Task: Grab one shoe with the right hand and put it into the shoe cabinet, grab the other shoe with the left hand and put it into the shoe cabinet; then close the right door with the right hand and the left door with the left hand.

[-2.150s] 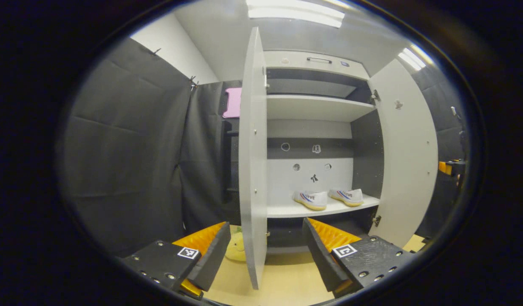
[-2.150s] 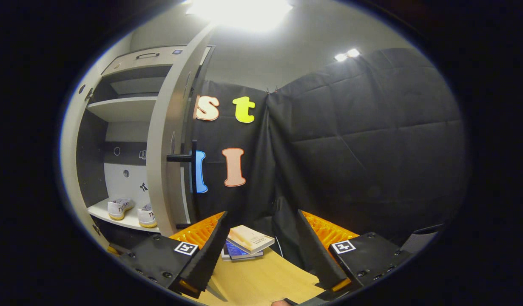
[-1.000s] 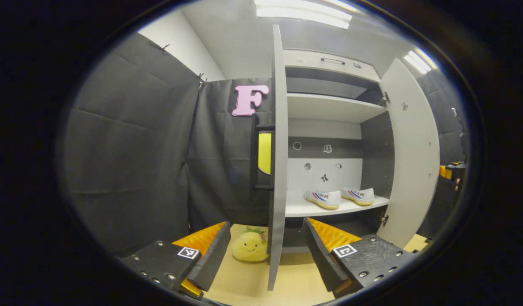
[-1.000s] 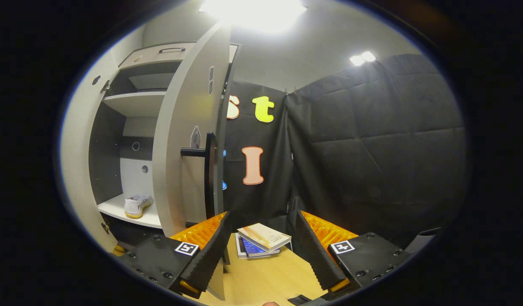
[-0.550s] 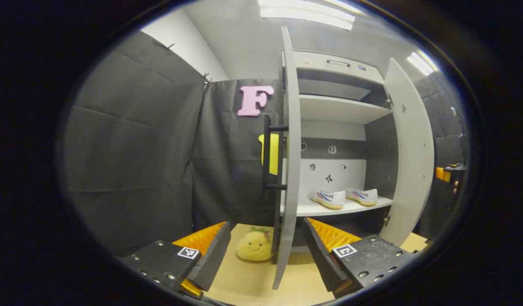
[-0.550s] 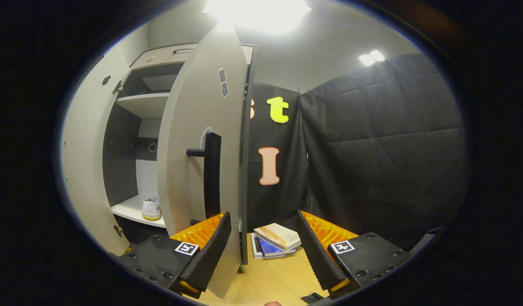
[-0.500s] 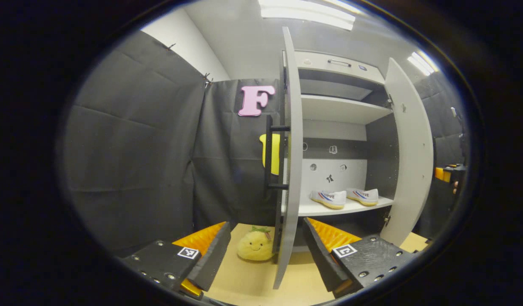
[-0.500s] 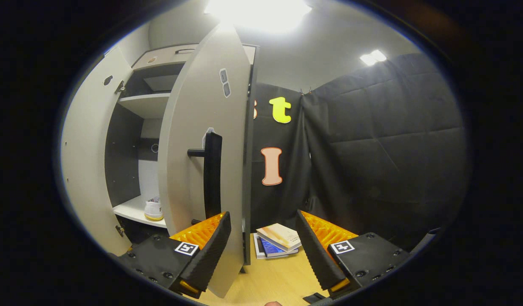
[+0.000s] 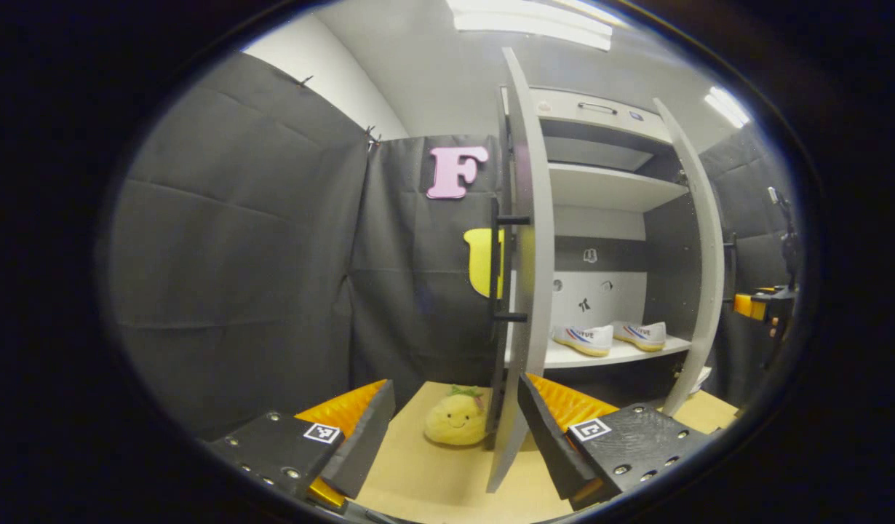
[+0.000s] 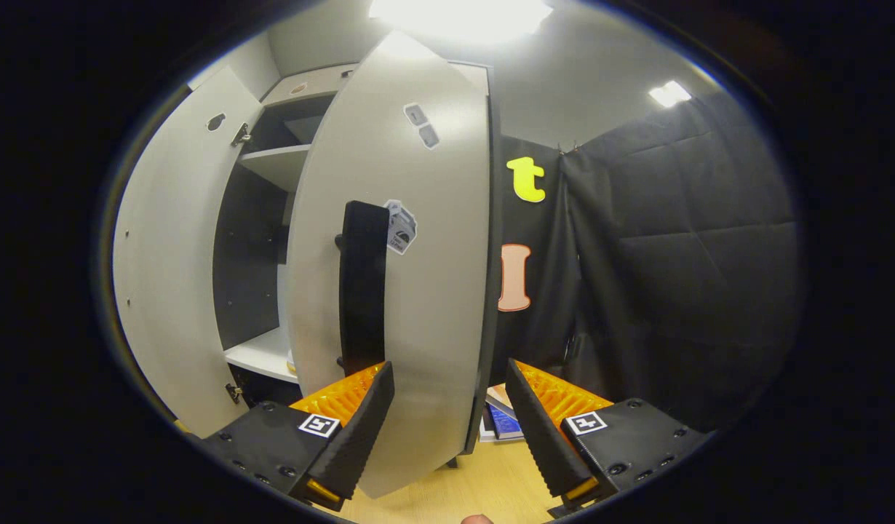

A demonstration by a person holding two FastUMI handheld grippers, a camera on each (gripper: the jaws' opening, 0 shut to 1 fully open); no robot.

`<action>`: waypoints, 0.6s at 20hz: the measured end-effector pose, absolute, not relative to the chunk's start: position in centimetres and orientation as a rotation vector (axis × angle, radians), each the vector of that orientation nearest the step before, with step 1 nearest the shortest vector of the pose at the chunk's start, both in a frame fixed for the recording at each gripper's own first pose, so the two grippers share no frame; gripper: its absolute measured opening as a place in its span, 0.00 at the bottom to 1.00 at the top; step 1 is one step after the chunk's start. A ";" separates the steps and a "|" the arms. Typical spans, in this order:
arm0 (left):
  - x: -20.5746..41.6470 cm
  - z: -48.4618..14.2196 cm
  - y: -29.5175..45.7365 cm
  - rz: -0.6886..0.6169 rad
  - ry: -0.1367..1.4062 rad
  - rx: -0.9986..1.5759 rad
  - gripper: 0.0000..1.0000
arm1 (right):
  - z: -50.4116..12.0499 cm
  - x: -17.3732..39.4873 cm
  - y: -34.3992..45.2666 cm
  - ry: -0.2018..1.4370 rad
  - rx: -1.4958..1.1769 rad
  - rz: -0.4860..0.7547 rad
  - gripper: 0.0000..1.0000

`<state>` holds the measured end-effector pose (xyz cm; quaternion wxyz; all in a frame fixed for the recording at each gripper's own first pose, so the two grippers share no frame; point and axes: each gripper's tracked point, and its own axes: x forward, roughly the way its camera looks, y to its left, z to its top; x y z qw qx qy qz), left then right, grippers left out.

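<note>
Two white shoes stand side by side on the lower shelf of the grey shoe cabinet. The left door shows nearly edge-on with its black handle on the outside; my left gripper is open just before its lower edge, holding nothing. The right door is half swung in, with its outer face and black handle straight ahead. My right gripper is open and close to that face, also seen far off as the right gripper. A sliver of shoe shows past the door.
A yellow plush toy sits on the wooden floor beside the left door's foot. A stack of books lies on the floor behind the right door's edge. Black cloth walls close in on both sides. The upper shelf holds nothing.
The right door has swung well inward, hiding most of the cabinet's inside in the right gripper view. The left gripper view now shows more of the left door's outside, handle and plush toy.
</note>
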<state>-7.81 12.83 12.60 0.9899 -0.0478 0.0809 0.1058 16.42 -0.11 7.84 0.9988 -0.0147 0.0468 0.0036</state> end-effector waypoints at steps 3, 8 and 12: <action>-8.2 12.0 13.6 0.242 0.174 -0.099 0.97 | 7.7 17.5 1.5 0.093 -0.047 0.025 0.96; -8.3 11.6 15.7 0.285 0.181 -0.096 1.00 | 7.8 18.4 2.4 0.085 -0.056 0.039 0.97; -7.5 11.8 17.1 0.310 0.175 -0.095 1.00 | 7.6 18.2 1.6 0.078 -0.039 0.033 0.98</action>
